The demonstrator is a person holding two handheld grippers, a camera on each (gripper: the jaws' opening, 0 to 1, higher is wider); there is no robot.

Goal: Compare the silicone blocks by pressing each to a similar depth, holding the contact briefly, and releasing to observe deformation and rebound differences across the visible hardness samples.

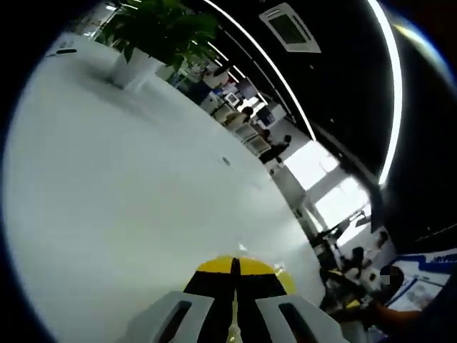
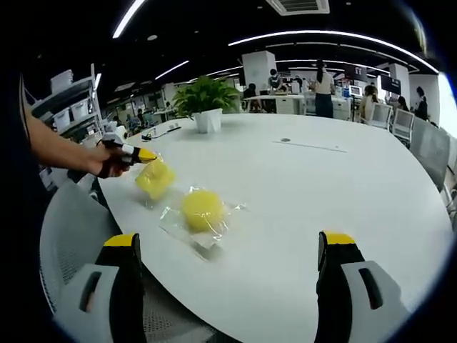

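Observation:
Two yellow silicone blocks in clear wrap lie near the edge of a white table (image 2: 321, 186). The squarish block (image 2: 155, 179) lies farther left and the round block (image 2: 203, 209) lies nearer me. A hand holds my left gripper (image 2: 145, 154) with its yellow tips together against the top of the squarish block. In the left gripper view, my left gripper (image 1: 234, 268) is shut, its yellow tips meeting over the white table (image 1: 128, 186). My right gripper (image 2: 228, 239) hovers wide open, short of the round block, with nothing between its jaws.
A green plant in a white pot (image 2: 206, 107) (image 1: 153, 36) stands at the table's far side. A grey mesh chair (image 2: 71, 229) sits by the near-left table edge. A small dark item (image 2: 285, 140) lies mid-table. People and desks fill the office beyond.

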